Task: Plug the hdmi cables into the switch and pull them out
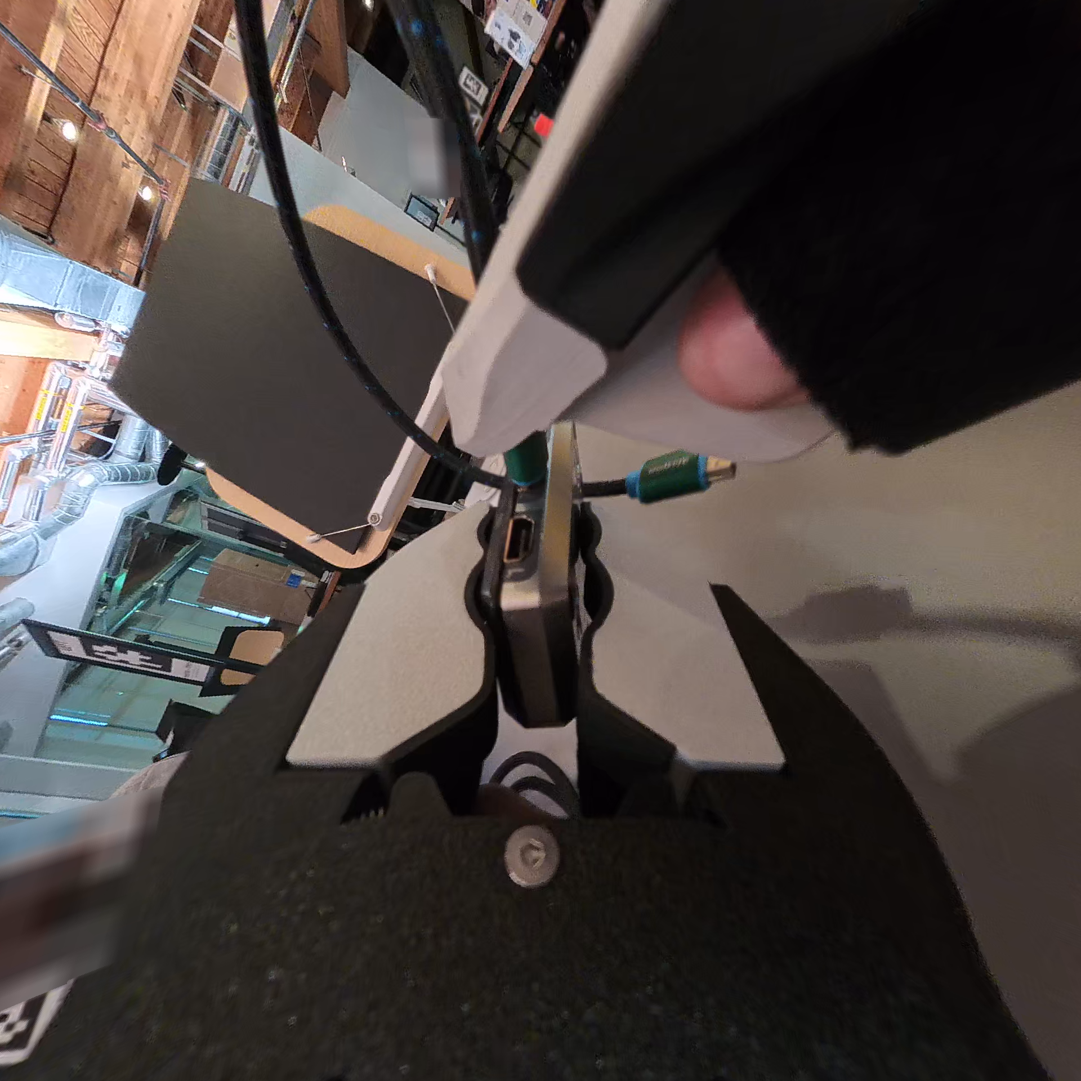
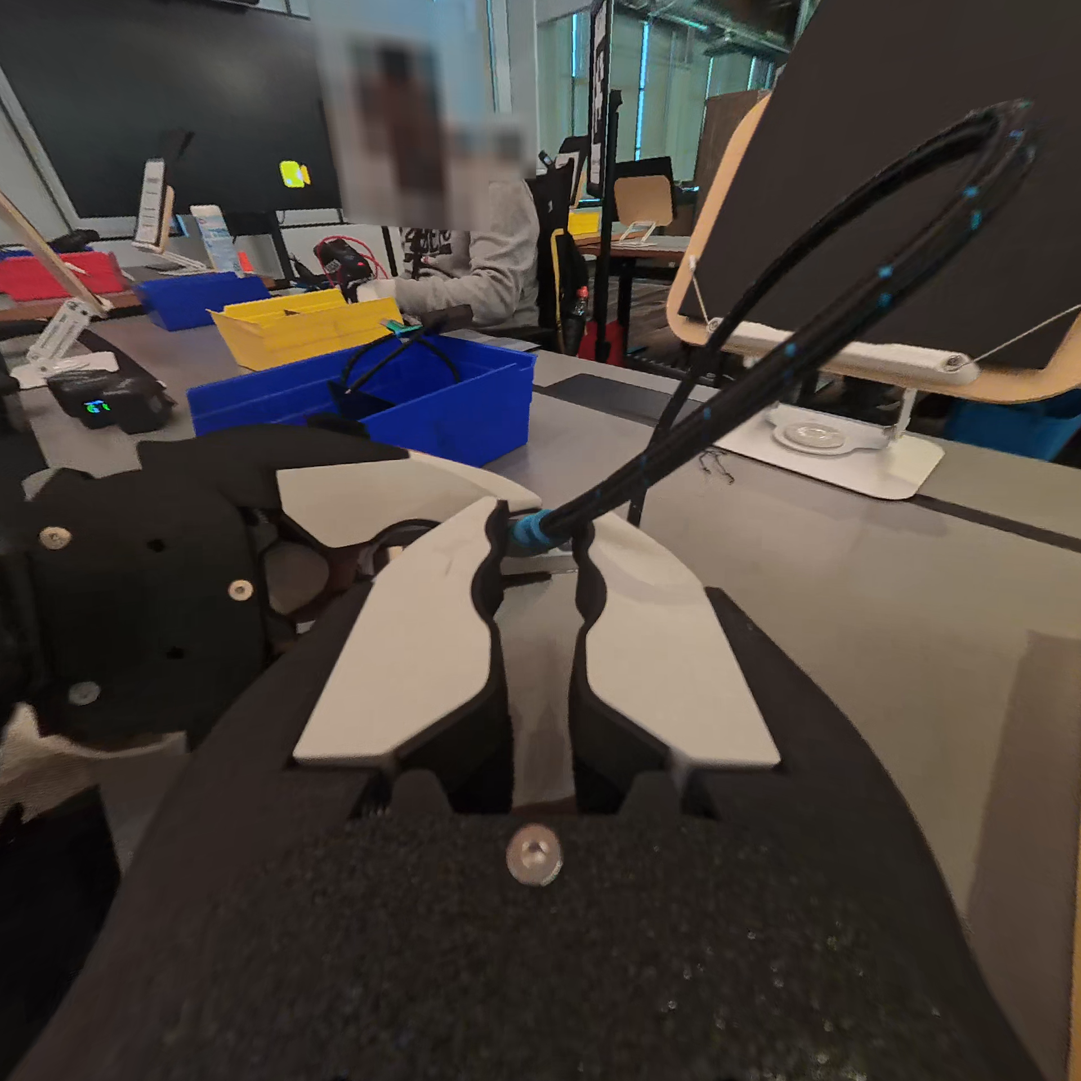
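Note:
My left gripper [image 1: 535,591] is shut on the dark grey HDMI switch [image 1: 541,637] and holds it edge-on above the table. An empty port [image 1: 517,539] faces the camera. My right gripper [image 2: 535,541] is shut on a green HDMI plug [image 1: 522,463] with a blue collar [image 2: 529,533], right at the switch's upper port. I cannot tell how deep the plug sits. Its black cable [image 2: 819,327] loops up and to the right. A second green plug [image 1: 672,471] with a gold tip hangs free beyond the switch. The left gripper's white finger [image 2: 398,497] shows in the right wrist view.
The grey table [image 2: 848,585] carries a blue bin [image 2: 444,421] with a cable in it and a yellow bin [image 2: 304,330] behind it. A dark board on a white stand [image 2: 836,450] stands at the right. A person [image 2: 491,269] sits at the far side. Across from one pair of fingers to the other is roughly 4 cm.

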Available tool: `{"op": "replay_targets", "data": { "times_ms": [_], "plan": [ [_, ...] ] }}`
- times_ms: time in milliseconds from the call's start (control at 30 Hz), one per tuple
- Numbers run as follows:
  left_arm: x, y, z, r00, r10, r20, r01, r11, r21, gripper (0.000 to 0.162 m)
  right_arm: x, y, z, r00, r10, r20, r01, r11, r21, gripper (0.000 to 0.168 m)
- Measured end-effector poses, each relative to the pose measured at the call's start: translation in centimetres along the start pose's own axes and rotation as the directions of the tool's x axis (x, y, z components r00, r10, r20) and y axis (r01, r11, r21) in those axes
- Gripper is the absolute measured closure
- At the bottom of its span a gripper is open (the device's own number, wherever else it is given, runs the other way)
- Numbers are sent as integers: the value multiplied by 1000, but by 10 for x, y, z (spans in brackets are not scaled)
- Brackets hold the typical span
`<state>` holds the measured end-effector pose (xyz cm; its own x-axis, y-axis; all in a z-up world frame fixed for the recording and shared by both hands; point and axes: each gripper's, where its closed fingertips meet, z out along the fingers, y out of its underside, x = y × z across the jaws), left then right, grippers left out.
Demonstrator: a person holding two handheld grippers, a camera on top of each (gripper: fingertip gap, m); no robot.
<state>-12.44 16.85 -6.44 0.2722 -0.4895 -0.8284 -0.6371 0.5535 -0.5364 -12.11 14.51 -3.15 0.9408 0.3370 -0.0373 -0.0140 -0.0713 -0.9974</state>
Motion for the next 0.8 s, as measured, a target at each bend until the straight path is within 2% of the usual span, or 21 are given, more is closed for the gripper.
{"op": "replay_targets", "data": {
  "times_ms": [100, 200, 333, 467, 567, 700, 800],
  "plan": [
    [4, -2, -1, 1000, -11, -19, 11, 1000, -4, 138, -4, 6, 3, 1000, -31, -3, 31, 999, -16, 148],
    [7, -1, -1, 999, -33, -40, 33, 999, -21, 140, -4, 9, 2, 1000, 2, 16, -2, 1000, -29, 148],
    [-1, -18, -5, 1000, 23, 2, -23, 999, 29, 140, -3, -3, -9, 991, 31, 134, -34, 999, 24, 148],
    [2, -45, -9, 999, 50, 8, -51, 995, 90, 141, 0, -12, -32, 962, 69, 264, -50, 996, -78, 147],
    [17, -71, -13, 994, 105, 4, -105, 984, 147, 140, 11, -11, -54, 978, 13, 206, 17, 990, -142, 133],
    [27, -85, -11, 983, 182, 39, -186, 968, 170, 140, 20, 3, -69, 985, -125, 118, 153, 952, -265, 137],
    [24, -84, -6, 980, 194, 44, -199, 964, 178, 140, 22, 6, -69, 988, -118, 102, 142, 951, -275, 139]
  ]
}}
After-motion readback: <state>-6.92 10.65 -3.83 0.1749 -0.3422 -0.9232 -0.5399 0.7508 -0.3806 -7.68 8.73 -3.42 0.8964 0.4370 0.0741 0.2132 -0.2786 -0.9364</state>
